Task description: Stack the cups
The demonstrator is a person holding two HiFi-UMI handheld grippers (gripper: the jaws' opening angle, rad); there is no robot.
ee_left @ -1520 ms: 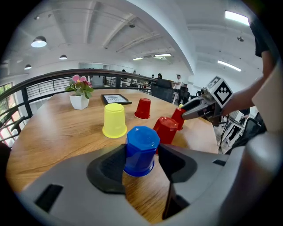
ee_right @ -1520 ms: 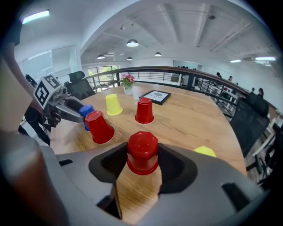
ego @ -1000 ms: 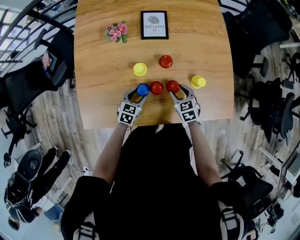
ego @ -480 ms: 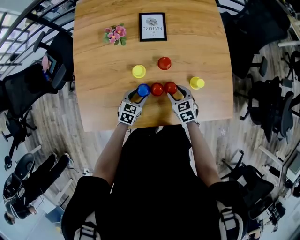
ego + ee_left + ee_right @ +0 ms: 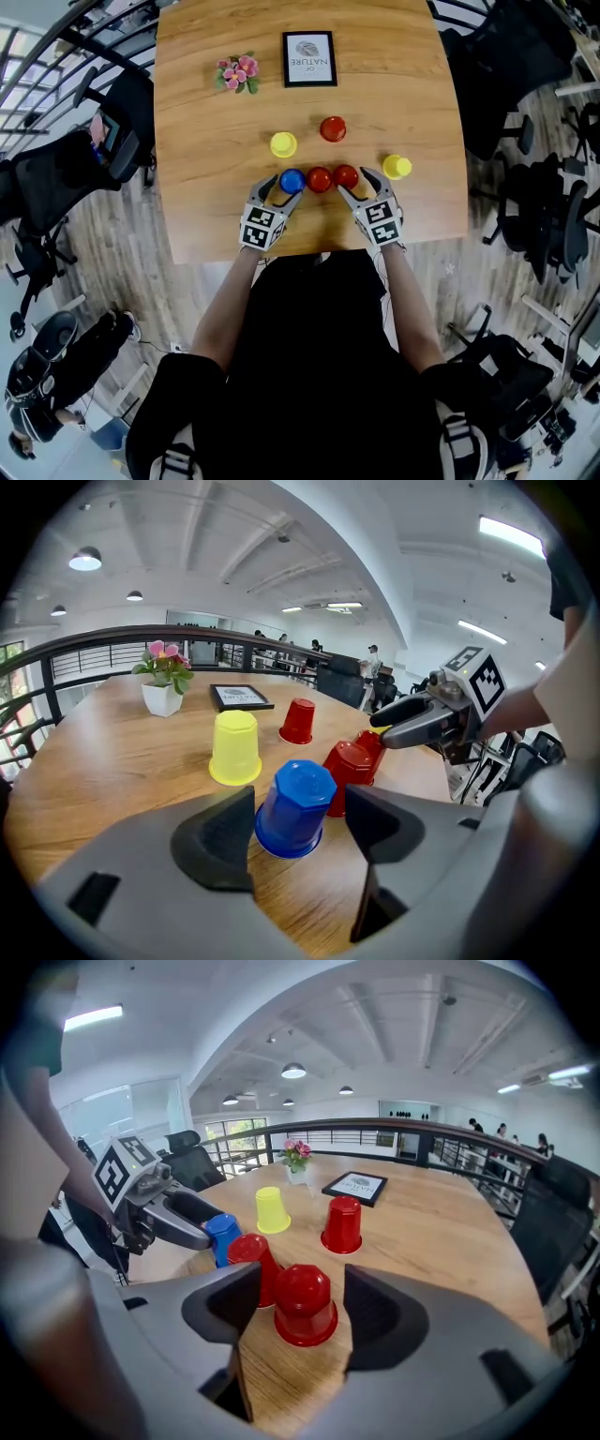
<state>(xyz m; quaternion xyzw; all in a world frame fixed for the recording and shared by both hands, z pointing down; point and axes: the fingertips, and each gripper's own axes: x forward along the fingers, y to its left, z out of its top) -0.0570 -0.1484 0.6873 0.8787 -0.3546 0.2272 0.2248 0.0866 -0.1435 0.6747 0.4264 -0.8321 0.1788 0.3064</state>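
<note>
Six cups stand mouth-down on the table [image 5: 216,103], and none sits on another yet. Three of them form a tight row near the person's edge: the blue cup [image 5: 292,180], the middle red cup [image 5: 320,179] and the end red cup [image 5: 346,175], each touching or almost touching its neighbour.

The left gripper [image 5: 284,187] has just been opening its jaws. They now stand wide on either side of the blue cup, which rests on the wood between them, one pad plainly clear of it and the other very close. The right gripper [image 5: 357,184] has likewise just been spreading, and the end red cup sits free between its pads with a gap on both sides. Neither tool grips anything.

That double release suggests the row is where it is wanted, probably as the bottom layer of a pyramid. Left over are the far red cup [image 5: 333,128], a yellow cup [image 5: 283,144] beside it, and a second yellow cup [image 5: 397,167] just right of the right gripper.

The likely next move is to back both grippers off without nudging the row, then fetch the loose ones for the upper tiers. Light plastic like this would probably slide easily on the wood.
</note>
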